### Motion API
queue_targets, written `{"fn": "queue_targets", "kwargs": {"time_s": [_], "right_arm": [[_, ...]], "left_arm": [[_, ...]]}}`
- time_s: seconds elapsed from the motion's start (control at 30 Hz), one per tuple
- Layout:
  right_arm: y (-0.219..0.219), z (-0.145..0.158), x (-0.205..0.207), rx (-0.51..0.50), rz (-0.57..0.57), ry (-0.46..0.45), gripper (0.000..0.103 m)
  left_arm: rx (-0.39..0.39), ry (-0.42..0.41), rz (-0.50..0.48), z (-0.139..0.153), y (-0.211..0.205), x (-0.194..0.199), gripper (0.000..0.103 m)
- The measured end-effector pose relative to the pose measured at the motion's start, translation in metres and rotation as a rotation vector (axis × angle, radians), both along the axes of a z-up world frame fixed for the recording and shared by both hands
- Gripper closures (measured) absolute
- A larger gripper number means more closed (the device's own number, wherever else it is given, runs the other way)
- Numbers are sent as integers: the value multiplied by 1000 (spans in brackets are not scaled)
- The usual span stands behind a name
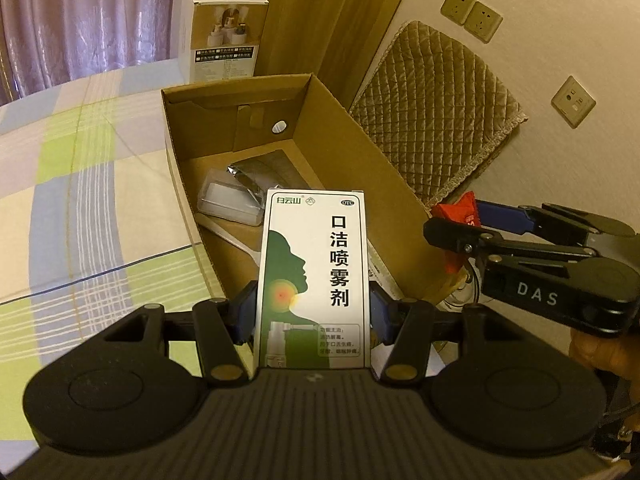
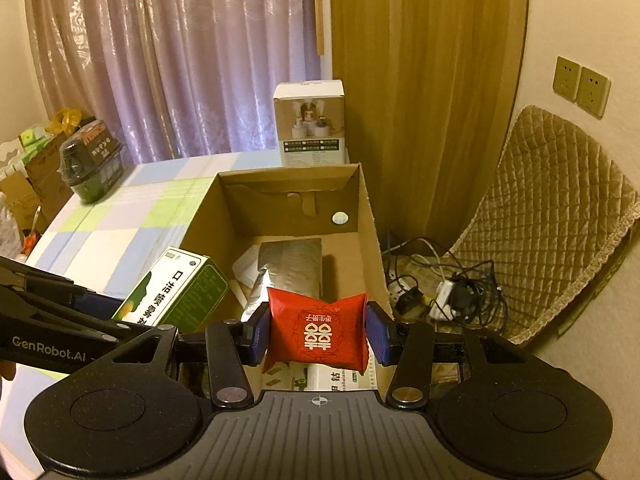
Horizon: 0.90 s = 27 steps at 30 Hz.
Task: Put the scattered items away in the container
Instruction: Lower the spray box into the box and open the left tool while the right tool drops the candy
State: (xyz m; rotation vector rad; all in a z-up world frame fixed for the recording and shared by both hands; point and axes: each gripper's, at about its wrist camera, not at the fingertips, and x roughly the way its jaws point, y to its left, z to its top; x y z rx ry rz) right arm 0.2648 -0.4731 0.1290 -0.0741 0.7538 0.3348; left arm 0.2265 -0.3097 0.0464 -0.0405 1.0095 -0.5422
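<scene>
Spray box [image 1: 312, 276], light stiff card, clamped by its long sides in left gripper [image 1: 313, 312] fingers above cardboard box [image 1: 352, 120]; red packet [image 2: 318, 332], soft, likely crushable, pinched at its edges by right gripper [image 2: 318, 332] over same box.

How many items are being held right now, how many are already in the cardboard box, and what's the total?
Held in grippers: 2, the green-and-white spray box in the left gripper and the red packet in the right gripper.
Visible in the cardboard box: at least 3, a silver foil pouch, a clear plastic case, and a white printed box.
Total: 5
</scene>
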Motion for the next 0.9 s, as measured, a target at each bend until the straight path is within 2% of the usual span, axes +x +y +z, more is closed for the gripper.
{"fn": "queue_targets", "kwargs": {"time_s": [0.9], "right_arm": [[-4,-9,19,2,-23,4,51]], "left_arm": [[-61,36,58,-12,1,32,52]]}}
